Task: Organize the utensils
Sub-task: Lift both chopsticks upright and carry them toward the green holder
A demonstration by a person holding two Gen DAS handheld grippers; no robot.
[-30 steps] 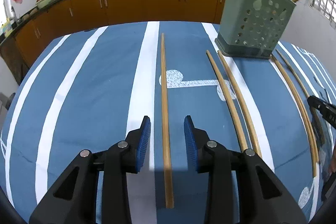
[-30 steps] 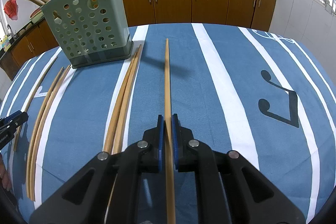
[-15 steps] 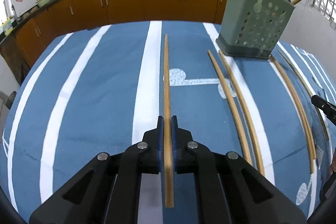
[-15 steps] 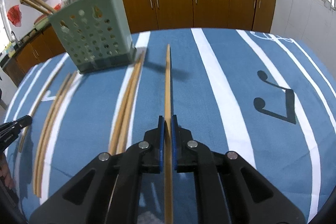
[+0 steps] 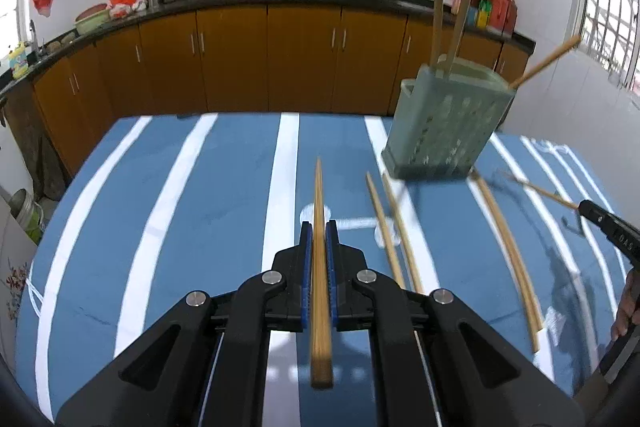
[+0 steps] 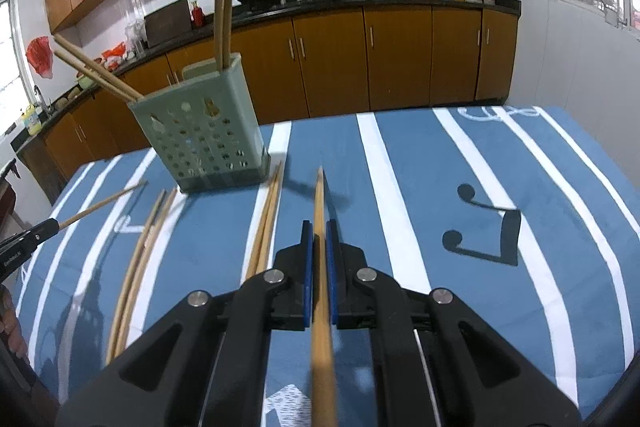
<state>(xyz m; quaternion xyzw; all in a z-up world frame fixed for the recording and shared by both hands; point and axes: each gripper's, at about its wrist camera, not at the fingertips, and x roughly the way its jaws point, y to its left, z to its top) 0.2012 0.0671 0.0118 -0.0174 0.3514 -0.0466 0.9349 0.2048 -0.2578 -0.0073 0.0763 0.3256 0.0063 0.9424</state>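
Observation:
My left gripper (image 5: 319, 227) is shut on a long wooden chopstick (image 5: 319, 195) and holds it lifted above the blue striped tablecloth (image 5: 200, 195). My right gripper (image 6: 319, 227) is shut on another chopstick (image 6: 319, 199), also lifted. A green perforated utensil holder (image 5: 444, 123) stands at the back right in the left wrist view and back left in the right wrist view (image 6: 204, 139), with several chopsticks upright in it. Loose chopsticks lie on the cloth (image 5: 390, 227) (image 6: 140, 255).
The table's far edge drops off toward brown kitchen cabinets (image 5: 240, 59). The other gripper's tip shows at the right edge of the left view (image 5: 608, 231) and the left edge of the right view (image 6: 24, 239).
My left gripper closed on its chopstick. Both grippers then rose and tilted up, lifting their chopsticks off the cloth.

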